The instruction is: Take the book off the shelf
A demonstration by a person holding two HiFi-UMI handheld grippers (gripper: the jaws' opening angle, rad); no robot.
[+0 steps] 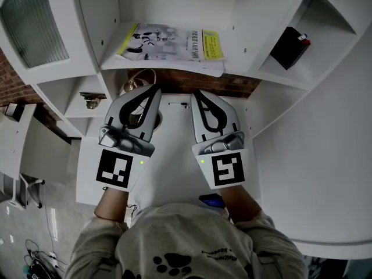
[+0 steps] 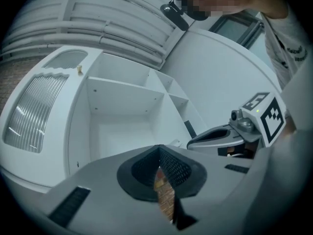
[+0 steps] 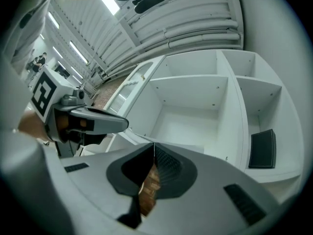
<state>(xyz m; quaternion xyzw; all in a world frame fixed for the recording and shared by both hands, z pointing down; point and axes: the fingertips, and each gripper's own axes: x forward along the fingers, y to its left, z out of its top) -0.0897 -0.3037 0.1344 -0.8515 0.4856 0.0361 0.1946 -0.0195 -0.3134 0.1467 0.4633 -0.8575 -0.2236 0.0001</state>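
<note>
One book (image 1: 173, 44) beyond left gripper (image 1: 155, 92) and right gripper (image 1: 195, 94)

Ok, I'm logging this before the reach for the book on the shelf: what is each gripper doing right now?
Grey left gripper: jaws closed, holding nothing.
Grey right gripper: jaws closed, holding nothing.

The left gripper (image 2: 159, 151), jaws pressed together, faces a white shelf (image 2: 122, 94), right gripper (image 2: 191, 143) alongside.
</note>
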